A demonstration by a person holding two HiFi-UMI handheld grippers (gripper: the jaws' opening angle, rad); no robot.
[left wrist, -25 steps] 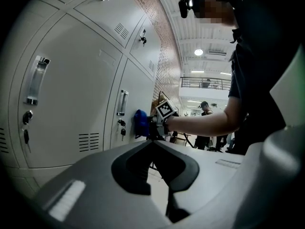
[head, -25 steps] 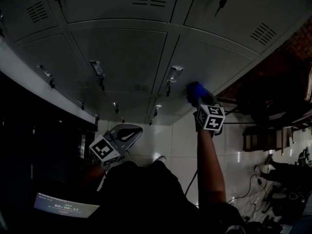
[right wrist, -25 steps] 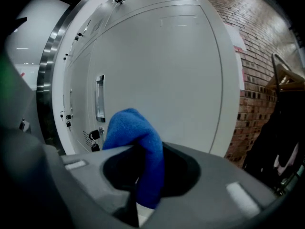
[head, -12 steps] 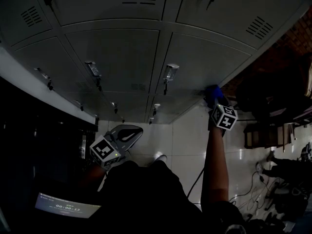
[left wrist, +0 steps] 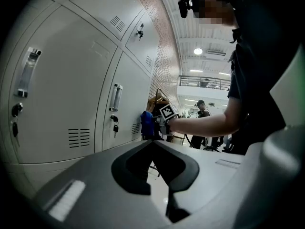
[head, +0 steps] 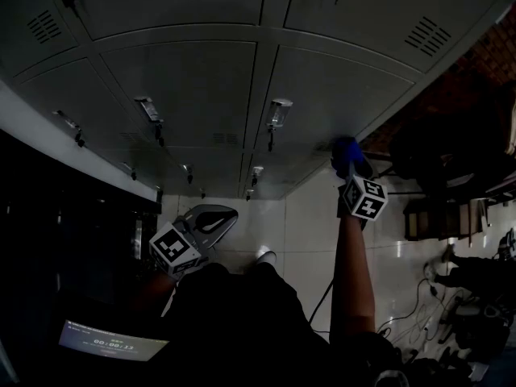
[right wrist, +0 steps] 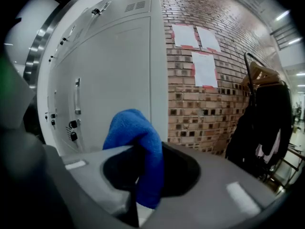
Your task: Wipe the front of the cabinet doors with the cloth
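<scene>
The right tongs [head: 351,168] pinch the blue cloth [head: 345,150] on a cabinet door [head: 339,87], mid-wipe. The left tongs [head: 211,218] are pressed together, empty. Next, the cloth likely needs rubbing along the door.

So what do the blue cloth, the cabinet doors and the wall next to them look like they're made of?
The blue cloth: soft, fuzzy fabric, probably microfibre or terry; it drapes limply with a nappy surface. The cabinet doors: likely painted sheet metal, smooth pale grey with punched vent slots. The wall: bare red-brown brick with visible mortar joints.
</scene>
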